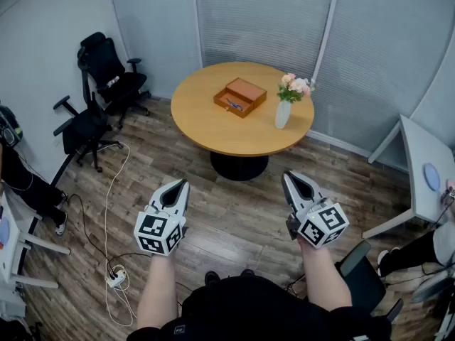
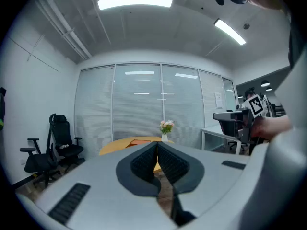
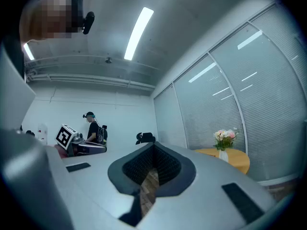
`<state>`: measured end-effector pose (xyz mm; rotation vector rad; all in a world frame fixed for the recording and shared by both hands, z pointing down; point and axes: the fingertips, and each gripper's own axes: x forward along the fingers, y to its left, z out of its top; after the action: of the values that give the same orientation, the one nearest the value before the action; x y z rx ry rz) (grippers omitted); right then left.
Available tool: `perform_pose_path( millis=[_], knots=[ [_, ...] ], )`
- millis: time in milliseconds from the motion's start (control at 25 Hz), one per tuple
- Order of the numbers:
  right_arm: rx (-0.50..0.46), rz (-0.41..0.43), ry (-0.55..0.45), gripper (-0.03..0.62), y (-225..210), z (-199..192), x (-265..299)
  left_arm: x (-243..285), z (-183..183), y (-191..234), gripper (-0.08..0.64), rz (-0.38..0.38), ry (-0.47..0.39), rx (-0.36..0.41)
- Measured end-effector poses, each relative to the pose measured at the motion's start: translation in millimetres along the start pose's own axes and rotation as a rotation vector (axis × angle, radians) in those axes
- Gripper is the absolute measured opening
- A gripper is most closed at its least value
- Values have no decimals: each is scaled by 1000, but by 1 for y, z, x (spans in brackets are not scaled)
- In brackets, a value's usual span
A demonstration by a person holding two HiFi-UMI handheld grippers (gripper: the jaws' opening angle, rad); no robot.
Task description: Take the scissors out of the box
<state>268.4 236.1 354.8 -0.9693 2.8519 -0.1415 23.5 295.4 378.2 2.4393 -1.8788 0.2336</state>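
The scissors (image 1: pixel 234 105) lie in the tray of the open box (image 1: pixel 248 89), blue handles showing, and the box sits on the far half of the round table (image 1: pixel 206 123), a little off its middle. A vase of flowers (image 1: pixel 284 112) stands near the box, toward the table's right edge. We judge the task to be at its very start: the approach, with nothing yet touched. Both grippers hang on the near side of the table, well short of its edge and above the wooden floor (image 1: pixel 234 212), so the scissors are well apart from either one. The left gripper (image 1: pixel 182 184) has its jaws pressed together with nothing between them, and the right gripper (image 1: pixel 288 177) is likewise closed and empty, pointing about level toward the table. Two office chairs (image 1: pixel 106 69) stand off to the table's left, out of the way. The next move, as we see it, calls for stepping up to the table, parting one pair of jaws, and coming down over the tray from above, keeping clear of the vase while reaching for the scissors.
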Motion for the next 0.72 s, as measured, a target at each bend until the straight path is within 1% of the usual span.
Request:
perform_pose_path(
  millis=[360, 560, 720],
  knots=[
    [12, 9, 18, 34, -4, -8, -17, 8, -5, -19, 14, -19, 11, 0],
    [21, 35, -22, 35, -12, -4, -33, 19, -16, -43, 14, -54, 29, -15],
    [71, 29, -7, 35, -28, -14, -38, 27, -23, -53, 14, -57, 43, -30]
  ],
)
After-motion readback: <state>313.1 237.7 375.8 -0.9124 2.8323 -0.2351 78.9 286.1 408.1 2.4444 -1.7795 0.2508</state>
